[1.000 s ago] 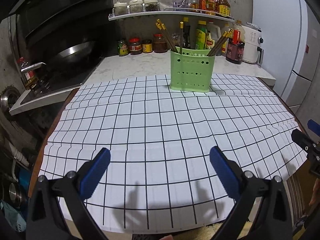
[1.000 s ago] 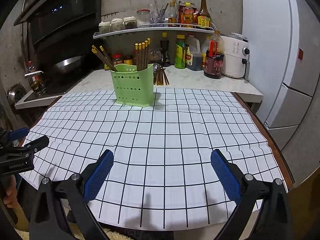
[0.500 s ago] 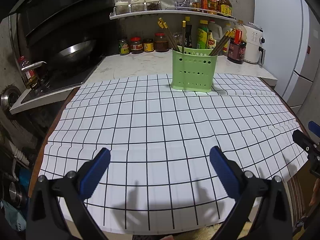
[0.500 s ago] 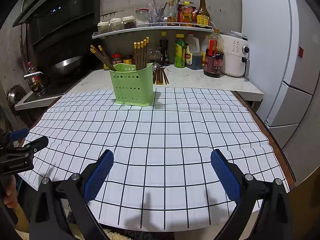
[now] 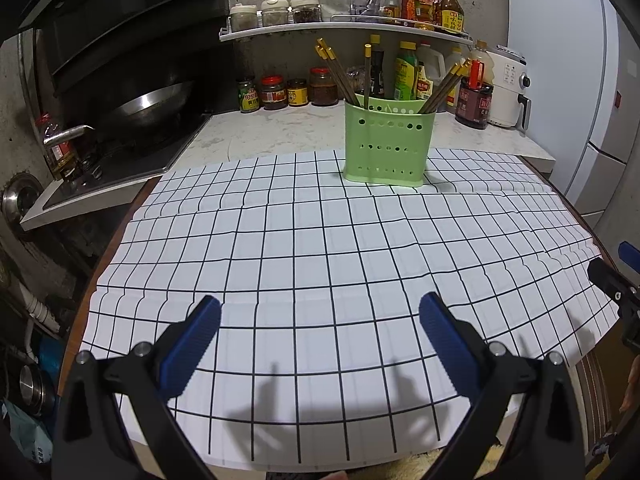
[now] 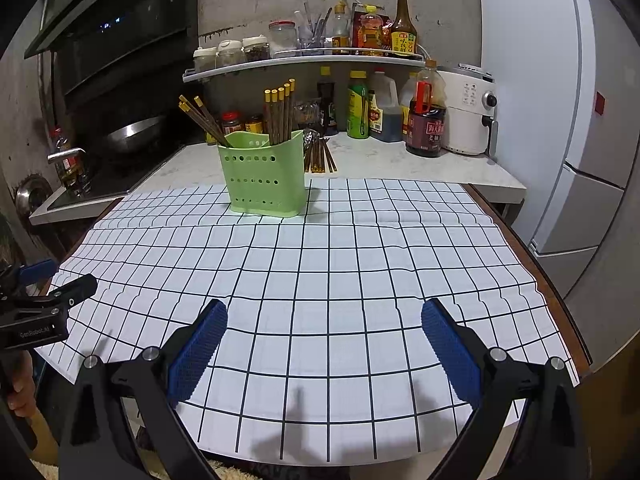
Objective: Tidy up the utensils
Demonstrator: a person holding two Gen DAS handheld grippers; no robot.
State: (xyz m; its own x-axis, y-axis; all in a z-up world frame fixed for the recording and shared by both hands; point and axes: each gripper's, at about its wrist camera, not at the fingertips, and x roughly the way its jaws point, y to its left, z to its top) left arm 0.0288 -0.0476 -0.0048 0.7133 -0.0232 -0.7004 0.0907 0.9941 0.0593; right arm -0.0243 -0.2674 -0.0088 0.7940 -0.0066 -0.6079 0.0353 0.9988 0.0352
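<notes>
1. While both grippers hang over the near edge of the grid-patterned sheet [image 5: 320,248], the left gripper [image 5: 320,320] has its blue-padded fingers [image 5: 192,340] spread wide with nothing between them.
2. The right gripper [image 6: 324,320] is likewise released, its jaws wide apart and empty above the sheet.
3. A green perforated utensil holder [image 6: 264,172] stands upright at the far edge of the sheet, well apart from both grippers.
4. Gold-tipped chopsticks [image 6: 280,116] stand in the holder in separate bunches: one upright group and one group [image 6: 200,120] leaning left in the right wrist view.
5. More chopsticks [image 6: 320,158] lie flat on the marble counter [image 6: 400,164] just behind the holder, beside its right side.
6. Sauce bottles [image 5: 404,76] and jars [image 5: 276,92] line the wall behind; a white air fryer [image 6: 468,116] sits at the counter's right end, and a wok [image 5: 148,104] rests on the stove to the left.
</notes>
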